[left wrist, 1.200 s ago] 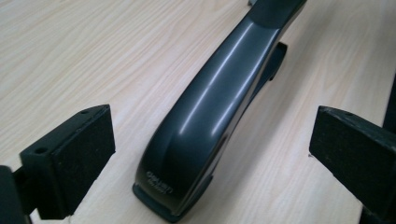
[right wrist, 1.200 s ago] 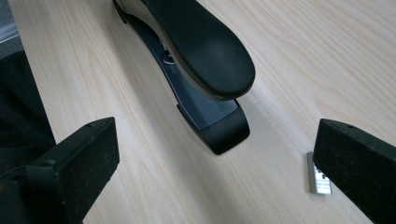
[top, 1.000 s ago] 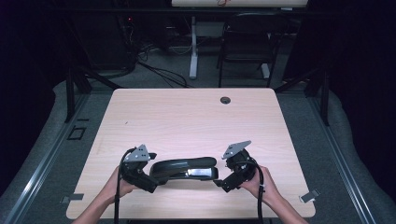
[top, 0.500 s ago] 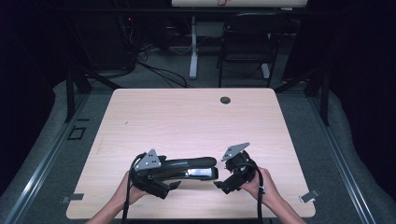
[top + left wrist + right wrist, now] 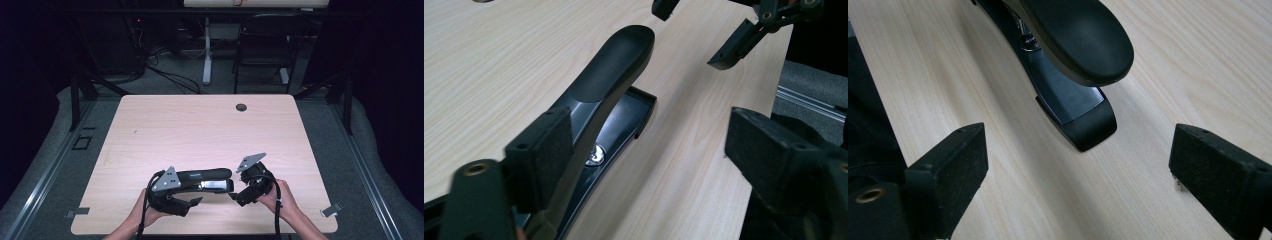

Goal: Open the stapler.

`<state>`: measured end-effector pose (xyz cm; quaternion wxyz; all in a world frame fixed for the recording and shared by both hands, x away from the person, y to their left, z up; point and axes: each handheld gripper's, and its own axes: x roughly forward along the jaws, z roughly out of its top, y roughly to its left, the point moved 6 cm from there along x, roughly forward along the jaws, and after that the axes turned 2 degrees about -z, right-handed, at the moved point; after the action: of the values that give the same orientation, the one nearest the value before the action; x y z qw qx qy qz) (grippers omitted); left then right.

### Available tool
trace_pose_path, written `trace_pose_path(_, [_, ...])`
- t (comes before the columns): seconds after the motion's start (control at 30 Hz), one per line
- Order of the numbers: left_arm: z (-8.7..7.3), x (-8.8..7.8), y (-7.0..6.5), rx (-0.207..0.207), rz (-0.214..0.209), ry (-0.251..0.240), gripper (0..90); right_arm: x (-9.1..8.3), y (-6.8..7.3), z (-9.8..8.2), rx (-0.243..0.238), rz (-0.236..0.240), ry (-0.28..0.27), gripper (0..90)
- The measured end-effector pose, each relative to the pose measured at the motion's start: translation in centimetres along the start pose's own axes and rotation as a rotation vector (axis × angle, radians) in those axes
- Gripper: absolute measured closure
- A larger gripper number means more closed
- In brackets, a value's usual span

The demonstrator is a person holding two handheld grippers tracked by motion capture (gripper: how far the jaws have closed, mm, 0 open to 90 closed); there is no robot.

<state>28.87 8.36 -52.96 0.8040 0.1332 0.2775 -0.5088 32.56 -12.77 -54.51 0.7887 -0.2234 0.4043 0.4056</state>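
A long black stapler [image 5: 205, 175] lies near the table's front edge, its handle raised over a metal base. My left gripper [image 5: 194, 194] sits at its left rear end. In the left gripper view the stapler [image 5: 614, 70] runs along the left jaw, and the left gripper [image 5: 649, 150] has been closing; its right jaw still stands well apart. My right gripper [image 5: 236, 190] faces the stapler's front end. In the right gripper view the stapler [image 5: 1078, 35] ends just ahead of the right gripper [image 5: 1080, 165], whose jaws have closed slightly with nothing between the pads.
The light wooden table [image 5: 200, 125] has a small round cable hole [image 5: 241, 107] near its far edge. A dark chair [image 5: 260, 50] and cables stand on the floor beyond. The right gripper [image 5: 699, 30] appears far off in the left gripper view.
My left gripper has slid right along the table onto the stapler's rear end. The right gripper has stayed at the stapler's front end.
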Motion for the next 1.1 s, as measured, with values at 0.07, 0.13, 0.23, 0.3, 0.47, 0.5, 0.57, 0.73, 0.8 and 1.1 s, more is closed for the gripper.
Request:
trace_pose_path(0.07, [0.1,0.2,-0.2,0.006,0.002,-0.001,28.6,0.1,0.1,0.0,-0.005,0.003,-0.005,11.2])
trace_pose_path(0.13, [0.0,0.6,-0.4,0.006,-0.001,0.009,33.0,0.2,0.2,-0.1,-0.009,0.003,-0.002,13.8])
trace_pose_path(0.23, [-0.2,1.2,-0.8,0.011,0.011,0.029,39.1,0.5,0.4,-0.3,-0.017,0.007,0.020,16.3])
trace_pose_path(0.3, [-0.4,1.6,-0.8,0.001,0.024,0.045,44.9,0.8,0.6,-0.3,-0.028,0.008,0.024,21.5])
trace_pose_path(0.47, [-0.8,2.5,-1.0,0.006,0.050,0.073,55.6,1.4,0.9,-0.3,-0.045,-0.004,0.032,37.3])
trace_pose_path(0.5, [-0.9,2.7,-1.0,0.006,0.058,0.078,57.3,1.4,0.9,-0.3,-0.054,-0.011,0.040,40.1])
trace_pose_path(0.57, [-0.9,3.0,-1.0,0.005,0.068,0.083,61.8,1.6,1.0,-0.4,-0.061,-0.025,0.061,46.5])
trace_pose_path(0.73, [-1.2,3.6,-1.2,0.000,0.087,0.091,70.8,2.1,1.3,-0.5,-0.085,-0.036,0.067,56.6])
trace_pose_path(0.8, [-1.3,4.0,-1.3,-0.002,0.090,0.094,73.3,2.1,1.4,-0.6,-0.101,-0.043,0.072,60.2])
trace_pose_path(1.1, [-1.5,5.1,-1.6,-0.001,0.120,0.098,83.2,2.5,1.6,-0.7,-0.118,-0.045,0.076,77.5])
